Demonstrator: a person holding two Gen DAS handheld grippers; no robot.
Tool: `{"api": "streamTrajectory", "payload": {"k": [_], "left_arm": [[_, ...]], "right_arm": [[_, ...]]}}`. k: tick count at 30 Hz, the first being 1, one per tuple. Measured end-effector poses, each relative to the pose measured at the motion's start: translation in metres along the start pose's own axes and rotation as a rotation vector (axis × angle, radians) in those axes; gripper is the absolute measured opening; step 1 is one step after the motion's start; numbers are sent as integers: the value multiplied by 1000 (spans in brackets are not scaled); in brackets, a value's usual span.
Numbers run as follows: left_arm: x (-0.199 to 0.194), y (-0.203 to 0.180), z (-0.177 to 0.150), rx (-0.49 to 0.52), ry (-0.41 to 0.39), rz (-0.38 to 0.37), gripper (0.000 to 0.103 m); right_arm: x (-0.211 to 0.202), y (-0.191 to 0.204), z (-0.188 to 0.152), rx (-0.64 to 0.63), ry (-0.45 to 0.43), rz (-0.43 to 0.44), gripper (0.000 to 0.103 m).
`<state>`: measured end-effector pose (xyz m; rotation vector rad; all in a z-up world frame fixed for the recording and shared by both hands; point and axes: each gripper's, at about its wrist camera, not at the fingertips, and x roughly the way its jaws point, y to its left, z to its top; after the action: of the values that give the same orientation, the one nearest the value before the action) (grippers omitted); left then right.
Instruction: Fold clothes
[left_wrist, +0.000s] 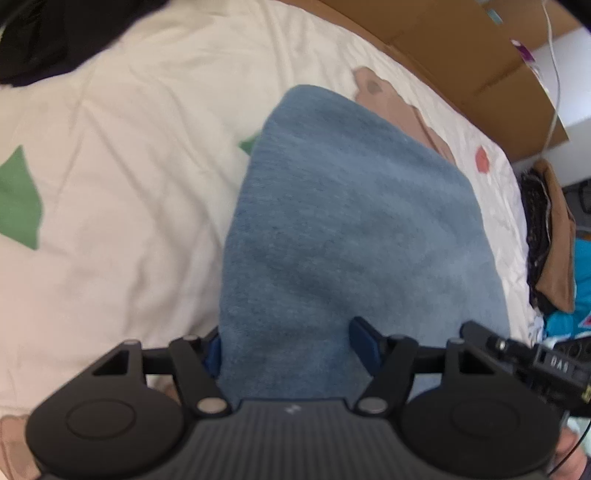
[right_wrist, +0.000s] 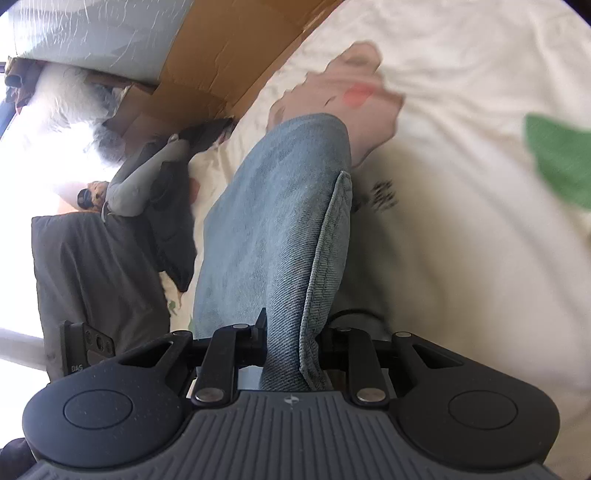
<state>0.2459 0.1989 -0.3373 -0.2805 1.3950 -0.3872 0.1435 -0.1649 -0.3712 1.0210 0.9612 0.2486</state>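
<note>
A pair of blue jeans (left_wrist: 351, 221) lies folded into a long band on the cream bedsheet (left_wrist: 129, 166), which is printed with green shapes and bears. In the left wrist view my left gripper (left_wrist: 288, 347) stands wide, straddling the near end of the band. One blue pad (left_wrist: 213, 350) is at the denim's left edge and the other rests on top of the cloth. In the right wrist view my right gripper (right_wrist: 291, 332) is closed narrowly on a hemmed fold of the jeans (right_wrist: 280, 206), and the denim runs up out of the jaws, lifted off the sheet (right_wrist: 461, 240).
Brown cardboard (left_wrist: 461, 48) lines the bed's far edge, with a white cable (left_wrist: 554, 92) hanging over it. A black garment (left_wrist: 44, 37) lies at the top left. A brown and dark clothes pile (left_wrist: 550, 236) sits at the right. Dark grey clothes (right_wrist: 103, 266) lie beside the jeans.
</note>
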Motion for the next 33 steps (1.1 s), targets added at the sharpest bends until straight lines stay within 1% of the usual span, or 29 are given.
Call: {"api": "streamTrajectory", "payload": {"k": [7, 12, 18, 22, 23, 24, 26, 28, 29, 30, 33], "left_arm": [[33, -72, -10, 91, 52, -19, 69], [60, -127, -28, 137, 69, -49, 69], [79, -172, -45, 180, 78, -73, 69], [86, -187, -49, 188, 75, -75, 69], [86, -188, -48, 190, 73, -71, 68], [86, -190, -47, 192, 72, -66, 67], [83, -190, -44, 189, 71, -73, 67], [78, -189, -38, 186, 61, -91, 67], [76, -188, -35, 184, 55, -101, 68], [75, -188, -32, 184, 46, -106, 69], [75, -188, -19, 174, 26, -124, 73]], "right_arm": [[-63, -37, 19, -4, -21, -61, 22], [-115, -69, 31, -2, -44, -106, 22], [-157, -101, 38, 18, -56, -146, 22], [-164, -112, 36, 26, -50, -164, 24], [-164, -113, 36, 25, -46, -172, 28], [-164, -114, 36, 23, -43, -180, 36], [-165, -116, 36, -7, -40, -217, 42], [-166, -123, 38, 23, -42, -220, 46], [-166, -126, 39, 37, -43, -221, 53], [-167, -127, 40, 39, -60, -226, 57], [-172, -134, 48, 71, -113, -217, 59]]}}
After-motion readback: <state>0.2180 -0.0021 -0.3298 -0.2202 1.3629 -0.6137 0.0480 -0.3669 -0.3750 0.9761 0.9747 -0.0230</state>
